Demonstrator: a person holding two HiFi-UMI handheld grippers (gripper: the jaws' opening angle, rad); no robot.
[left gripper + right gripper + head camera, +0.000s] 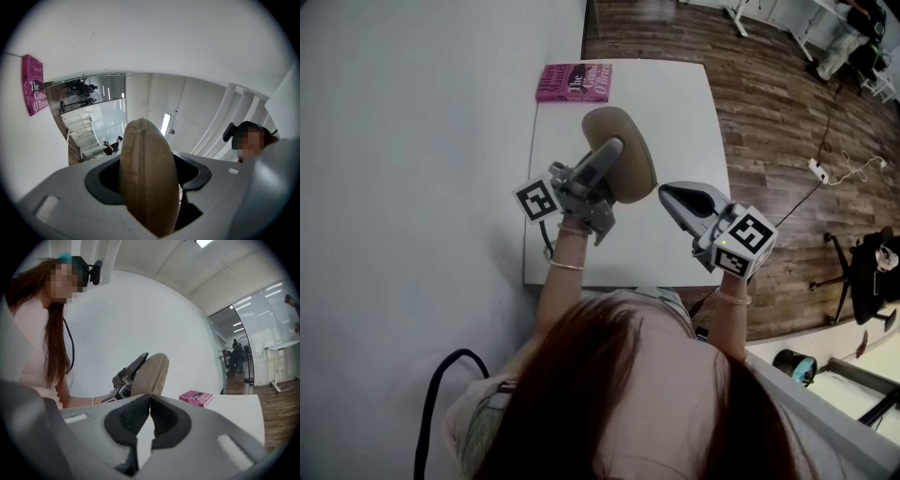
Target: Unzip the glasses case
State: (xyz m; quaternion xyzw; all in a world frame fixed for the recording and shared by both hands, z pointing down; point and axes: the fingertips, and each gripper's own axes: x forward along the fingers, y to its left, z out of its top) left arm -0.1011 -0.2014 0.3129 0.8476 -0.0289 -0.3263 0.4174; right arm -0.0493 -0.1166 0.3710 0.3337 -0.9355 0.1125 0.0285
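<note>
White bench (680, 112), pink book (574, 82) at far corner; left gripper (614, 148) clamped on tan glasses case (634, 161); right gripper (667, 193) jaws pressed together, holding nothing, near case

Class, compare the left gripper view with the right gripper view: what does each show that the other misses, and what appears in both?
Left gripper view only: the seam running up the edge of the glasses case, with the left tool clamped on it. Right gripper view only: the right tool with its jaws closed on nothing, and the person's forearm holding the left tool. Both: the glasses case and the pink book.
</note>
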